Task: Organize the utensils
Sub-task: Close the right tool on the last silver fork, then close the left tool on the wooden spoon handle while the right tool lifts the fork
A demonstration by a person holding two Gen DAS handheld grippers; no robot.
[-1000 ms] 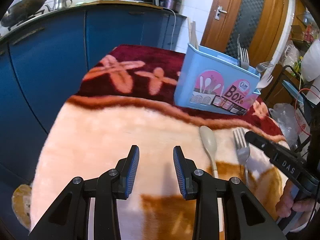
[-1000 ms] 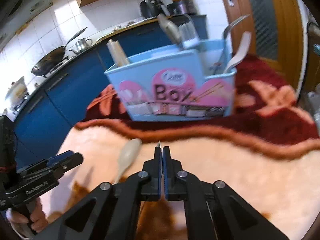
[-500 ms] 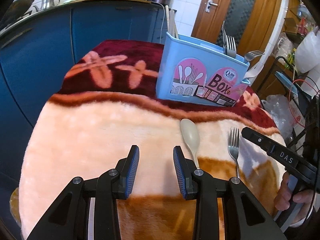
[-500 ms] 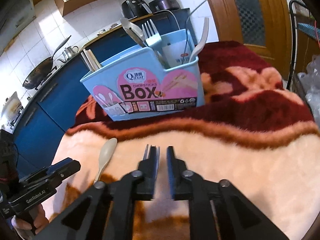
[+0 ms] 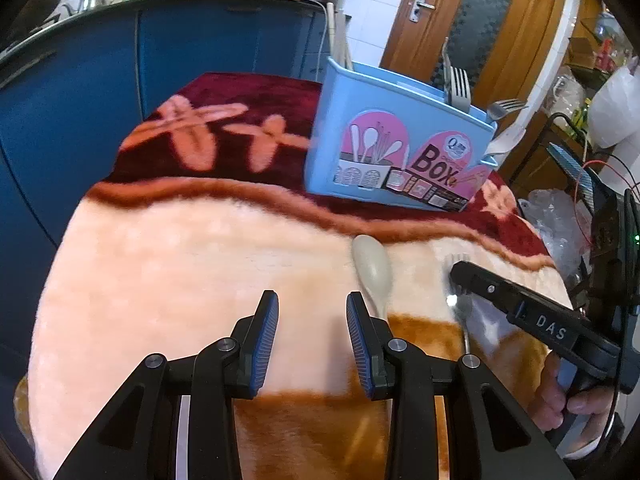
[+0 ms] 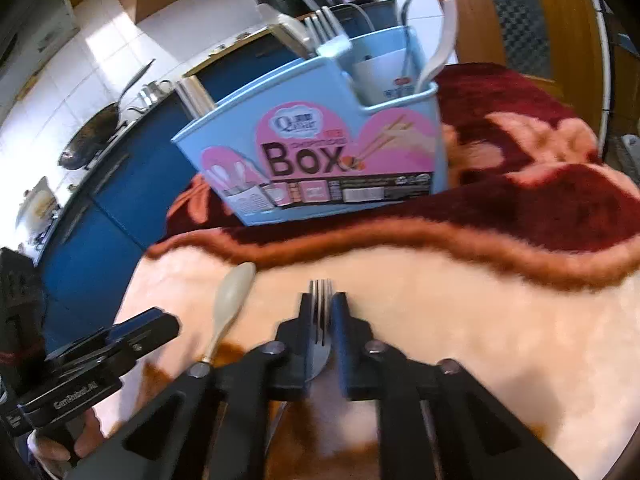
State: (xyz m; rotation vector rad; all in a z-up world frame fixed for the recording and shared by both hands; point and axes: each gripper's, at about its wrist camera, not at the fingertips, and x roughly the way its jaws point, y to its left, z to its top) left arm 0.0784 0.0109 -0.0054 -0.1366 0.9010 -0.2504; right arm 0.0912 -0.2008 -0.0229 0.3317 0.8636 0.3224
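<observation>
The left gripper (image 5: 313,334) hangs over the pale part of the plush blanket (image 5: 180,264) with its blue-padded jaws parted and nothing between them; just beyond its right finger lies a beige spoon (image 5: 373,270), bowl pointing toward the box, handle running back under the finger. Beside the spoon, to its right, a metal fork (image 6: 320,320) lies flat on the blanket with its tines pointing away; the right gripper (image 6: 322,312) straddles the fork's head, its jaws closing on either side of the tines, with narrow gaps visible between pads and metal, so the fork is between them but not yet pinched. A hand (image 5: 576,396) holds that gripper's handle at the right edge of the left wrist view. Farther off, on the dark red band of the blanket, stands the light blue chopsticks box (image 6: 320,148), upright, already holding forks (image 5: 458,84), a white spoon and chopsticks in its compartments. Behind it run blue kitchen cabinets (image 5: 200,40) and a wooden door (image 5: 480,20).
</observation>
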